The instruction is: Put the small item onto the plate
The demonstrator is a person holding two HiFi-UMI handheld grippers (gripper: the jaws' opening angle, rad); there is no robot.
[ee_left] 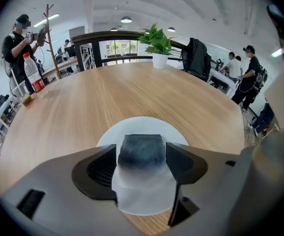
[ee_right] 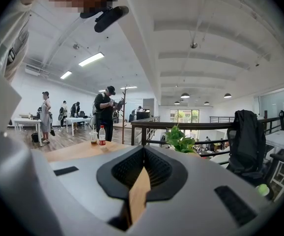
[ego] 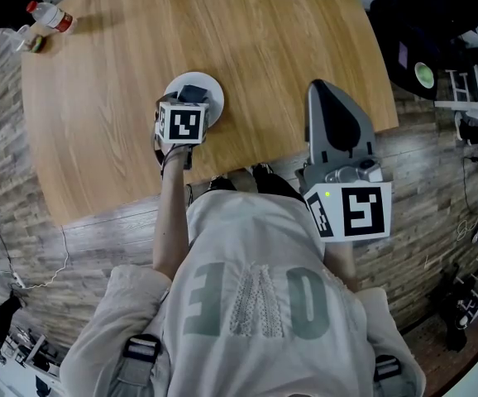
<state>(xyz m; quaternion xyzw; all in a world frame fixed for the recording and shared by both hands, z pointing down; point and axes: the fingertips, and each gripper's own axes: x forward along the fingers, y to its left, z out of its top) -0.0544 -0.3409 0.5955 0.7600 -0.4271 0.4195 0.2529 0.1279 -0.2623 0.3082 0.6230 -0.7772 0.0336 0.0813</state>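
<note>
The left tool (ego: 186, 106) is reached out over the round pale-wood bench (ego: 123, 73), and its jaws are closed on the small dark-grey-and-white block (ee_left: 141, 150), one dark pad against each side of it. The block hangs directly over the round white plate (ee_left: 147, 124), near the plate's middle, so that it would land well inside the rim once let go. From these views I cannot tell whether the underside of the block touches the plate or sits just above it. The plate lies near the person's edge of the bench, within easy reach of that arm, which probably explains why the left side does the carrying. The right tool (ee_right: 141, 173) has its jaws pressed together with nothing between them; only a sliver of wood grain shows through the gap. It is held back beside the person's body at the bench edge and pointed out across the room, most likely parked there to leave the plate clear for the other arm. A clear plastic bottle with a red label (ego: 50, 15) stands well apart at the far left edge of the bench and plays no part here. By my reading the task is nearly done: what remains is to set the block down, part the jaws, and lift away without dragging it off the plate.
</note>
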